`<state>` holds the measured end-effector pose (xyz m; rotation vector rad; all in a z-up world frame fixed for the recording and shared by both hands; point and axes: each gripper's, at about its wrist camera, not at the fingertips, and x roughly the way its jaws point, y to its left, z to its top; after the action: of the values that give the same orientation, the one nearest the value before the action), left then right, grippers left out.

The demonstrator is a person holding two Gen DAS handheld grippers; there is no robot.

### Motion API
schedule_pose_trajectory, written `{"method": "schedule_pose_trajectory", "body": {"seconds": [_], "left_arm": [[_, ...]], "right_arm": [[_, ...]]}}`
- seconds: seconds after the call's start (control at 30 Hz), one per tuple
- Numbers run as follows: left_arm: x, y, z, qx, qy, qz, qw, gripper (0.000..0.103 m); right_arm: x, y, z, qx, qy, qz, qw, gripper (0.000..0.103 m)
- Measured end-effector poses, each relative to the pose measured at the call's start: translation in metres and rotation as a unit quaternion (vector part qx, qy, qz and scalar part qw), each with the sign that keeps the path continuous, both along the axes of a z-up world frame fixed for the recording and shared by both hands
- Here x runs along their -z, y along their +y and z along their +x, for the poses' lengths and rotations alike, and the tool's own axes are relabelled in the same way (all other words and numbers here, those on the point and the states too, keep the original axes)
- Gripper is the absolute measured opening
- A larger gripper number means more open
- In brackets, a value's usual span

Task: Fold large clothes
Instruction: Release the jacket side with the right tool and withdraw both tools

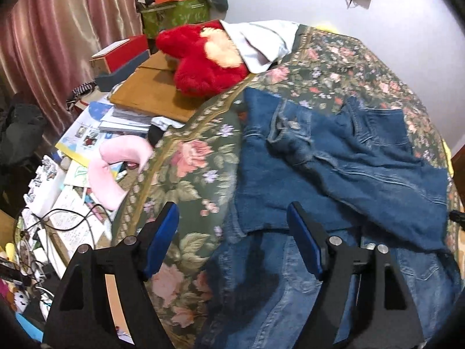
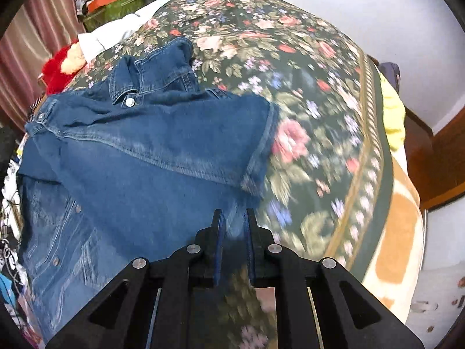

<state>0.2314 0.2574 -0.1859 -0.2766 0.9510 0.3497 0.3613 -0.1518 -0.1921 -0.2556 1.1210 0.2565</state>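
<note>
Bedding covers the widest area: a bed under a woven floral bedspread, dark green with pink roses and a gold patterned border running along its edges. Across the middle of it lies the denim shirt, heavy blue cotton with pale stitched seams, a collar and metal snap buttons; it is partly folded, one short sleeve laid flat over the body with its hem toward the bed's right edge. In the left wrist view the same denim shirt shows doubled layers, darker fabric over a lighter washed panel.

Beyond the bed's left edge sits a cluttered desk with a flat brown wooden board, papers and boxes. A fluffy red plush toy rests at the bed's far left corner, partly under a smooth white cloth. A curved pink pillow, soft and U-shaped, lies on the papers just beside the bed's left edge.

The left hand-held gripper hangs above the bedspread and the shirt's near edge, its blue-padded black fingers spread wide with nothing between them. The right hand-held gripper has its fingers drawn close, a narrow gap left; denim sits blurred between the tips, and I cannot tell whether it is pinched.
</note>
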Motion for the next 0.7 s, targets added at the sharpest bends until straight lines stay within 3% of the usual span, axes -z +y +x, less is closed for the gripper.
{"method": "schedule_pose_trajectory", "body": {"seconds": [0.1,0.13,0.2,0.23,0.27,0.4,0.57,0.7], "left_arm": [[0.004,-0.013,0.004,0.017,0.003,-0.008,0.9998,0.076],[0.006,-0.016,0.004,0.022,0.005,-0.007,0.9997,0.076],[0.011,-0.022,0.004,0.032,0.01,-0.002,0.9995,0.076],[0.013,-0.025,0.005,0.037,0.013,0.0,0.9992,0.076],[0.015,-0.028,0.005,0.039,0.016,0.003,0.9991,0.076],[0.02,-0.03,0.01,0.048,0.024,0.006,0.9985,0.076],[0.01,-0.019,0.021,0.041,0.009,-0.001,0.9991,0.077],[0.001,0.0,0.043,0.037,-0.003,-0.023,0.999,0.084]], "right_arm": [[0.034,0.016,0.012,-0.01,0.005,-0.06,0.998,0.011],[0.043,0.02,0.018,-0.014,-0.001,-0.068,0.998,0.021],[0.045,0.025,0.015,0.0,-0.041,-0.128,0.991,0.062],[0.043,0.025,0.013,0.016,-0.068,-0.17,0.983,0.098],[0.042,0.021,0.012,0.022,-0.085,-0.181,0.98,0.103],[0.038,-0.01,0.015,0.032,-0.034,-0.089,0.995,0.103],[0.023,-0.027,0.009,0.048,-0.04,-0.05,0.997,0.103],[0.008,-0.032,0.005,0.038,-0.036,0.005,0.999,0.103]]}}
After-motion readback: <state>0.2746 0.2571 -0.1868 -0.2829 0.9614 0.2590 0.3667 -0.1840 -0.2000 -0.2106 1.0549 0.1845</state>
